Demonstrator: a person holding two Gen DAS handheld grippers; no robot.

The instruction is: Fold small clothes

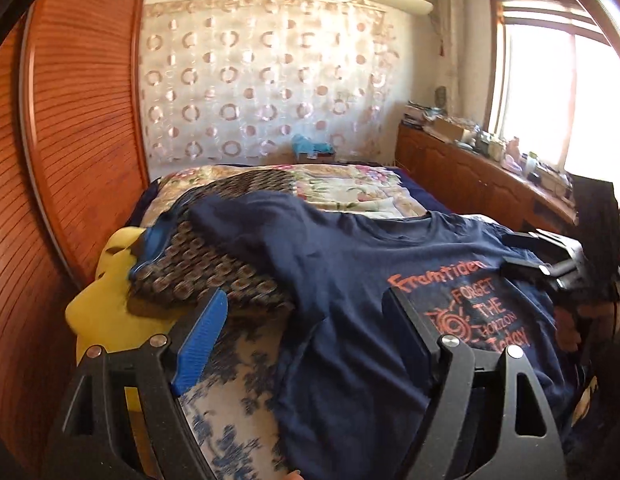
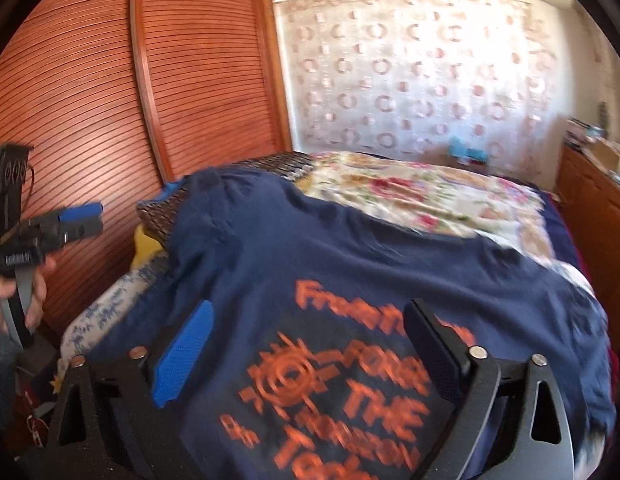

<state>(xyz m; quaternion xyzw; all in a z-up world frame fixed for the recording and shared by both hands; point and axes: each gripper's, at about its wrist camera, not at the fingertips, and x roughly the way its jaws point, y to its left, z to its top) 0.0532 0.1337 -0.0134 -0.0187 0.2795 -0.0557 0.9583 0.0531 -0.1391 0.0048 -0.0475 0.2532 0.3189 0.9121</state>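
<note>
A navy T-shirt (image 1: 342, 264) with orange print lies spread face up on the bed; it also fills the right wrist view (image 2: 350, 264). One sleeve lies over a dark patterned pillow (image 1: 206, 272). My left gripper (image 1: 306, 320) is open and empty above the shirt's left side near its hem. My right gripper (image 2: 310, 336) is open and empty above the printed chest. The right gripper also shows at the right edge of the left wrist view (image 1: 538, 256). The left gripper shows at the left of the right wrist view (image 2: 84, 220).
A yellow cushion (image 1: 106, 300) lies by the wooden slatted wardrobe (image 1: 70, 160) on the left. A floral quilt (image 1: 350, 188) covers the far bed. A wooden cabinet (image 1: 470, 176) with clutter stands under the window on the right.
</note>
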